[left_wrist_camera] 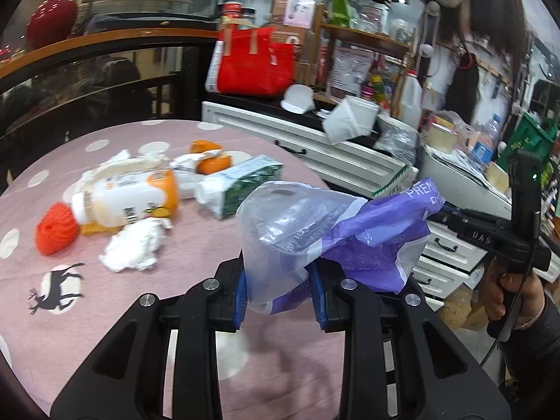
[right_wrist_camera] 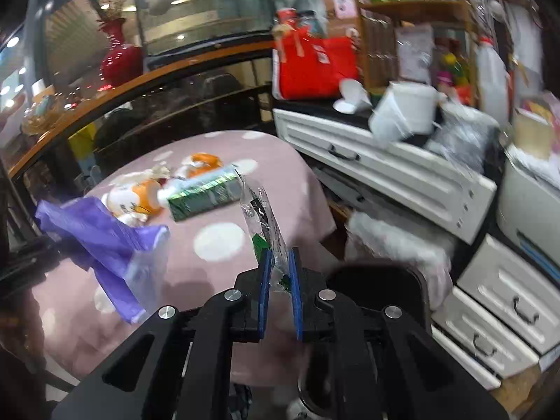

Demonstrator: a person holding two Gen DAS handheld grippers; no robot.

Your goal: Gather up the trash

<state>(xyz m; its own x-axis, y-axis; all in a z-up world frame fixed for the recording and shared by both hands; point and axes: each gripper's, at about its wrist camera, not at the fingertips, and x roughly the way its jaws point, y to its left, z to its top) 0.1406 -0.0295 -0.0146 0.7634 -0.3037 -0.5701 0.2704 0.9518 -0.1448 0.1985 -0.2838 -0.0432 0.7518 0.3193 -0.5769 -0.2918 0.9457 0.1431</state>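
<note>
My left gripper (left_wrist_camera: 280, 281) is shut on a crumpled purple and clear plastic bag (left_wrist_camera: 332, 231), held above the near edge of the pink dotted table (left_wrist_camera: 70, 332). The same bag (right_wrist_camera: 101, 238) hangs at the left in the right wrist view. My right gripper (right_wrist_camera: 280, 269) is shut on a clear plastic wrapper (right_wrist_camera: 264, 220) with green print, which sticks up between the blue pads. Trash lies on the table: a white bottle with an orange label (left_wrist_camera: 129, 199), a red mesh ball (left_wrist_camera: 57, 229), a crumpled tissue (left_wrist_camera: 134, 245), a green carton (left_wrist_camera: 241, 183) and orange peel (left_wrist_camera: 210, 161).
A dark round bin (right_wrist_camera: 378, 280) sits just right of the table, below my right gripper. White drawers (right_wrist_camera: 402, 171) with cluttered tops and a red bag (left_wrist_camera: 255, 63) stand behind. A hand (left_wrist_camera: 514, 294) grips the other tool's handle at the right.
</note>
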